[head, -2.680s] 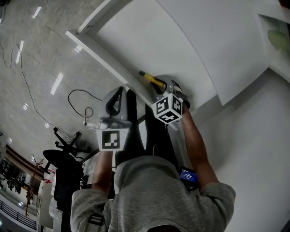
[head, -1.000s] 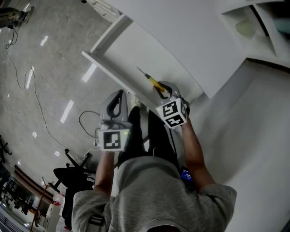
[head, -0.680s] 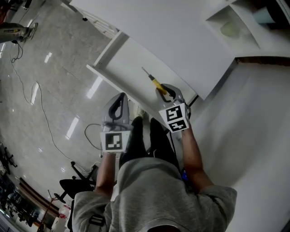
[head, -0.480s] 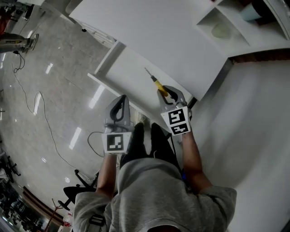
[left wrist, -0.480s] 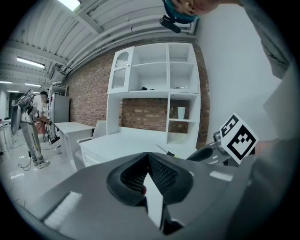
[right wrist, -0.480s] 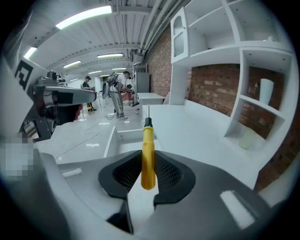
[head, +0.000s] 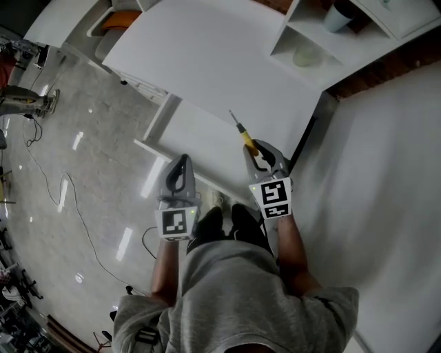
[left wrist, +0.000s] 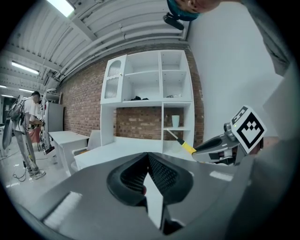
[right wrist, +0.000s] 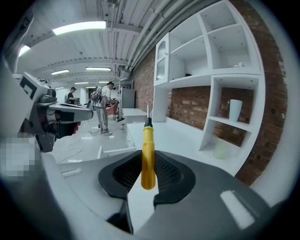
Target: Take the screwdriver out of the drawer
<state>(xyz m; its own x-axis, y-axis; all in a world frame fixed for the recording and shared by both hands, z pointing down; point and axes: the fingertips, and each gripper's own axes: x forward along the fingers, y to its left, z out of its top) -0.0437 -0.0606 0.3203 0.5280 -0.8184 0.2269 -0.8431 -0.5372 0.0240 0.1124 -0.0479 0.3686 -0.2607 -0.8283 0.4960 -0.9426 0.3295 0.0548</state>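
Note:
My right gripper [head: 256,146] is shut on the yellow handle of the screwdriver [head: 245,138]. The thin metal shaft points away from me, over the open white drawer [head: 185,131]. In the right gripper view the screwdriver [right wrist: 148,157] stands upright between the black pads [right wrist: 168,174], held above the desk. My left gripper [head: 182,160] hangs to the left of the right one, near the drawer's front edge. Its jaws [left wrist: 148,159] are shut with nothing between them. The left gripper view also catches the right gripper [left wrist: 213,149] with the screwdriver [left wrist: 186,146] off to its right.
Beyond the drawer lies the white desk top [head: 207,55]. A white shelf unit [head: 310,38] against the brick wall holds a pale bowl [head: 306,56] and a cup [head: 336,17]. A white wall [head: 386,172] rises at right. A cable [head: 62,200] lies on the floor, and people [right wrist: 104,112] stand far off.
Both grippers have risen, the right one carrying the screwdriver up from the drawer. The head view now takes in more of the desk and the shelf.

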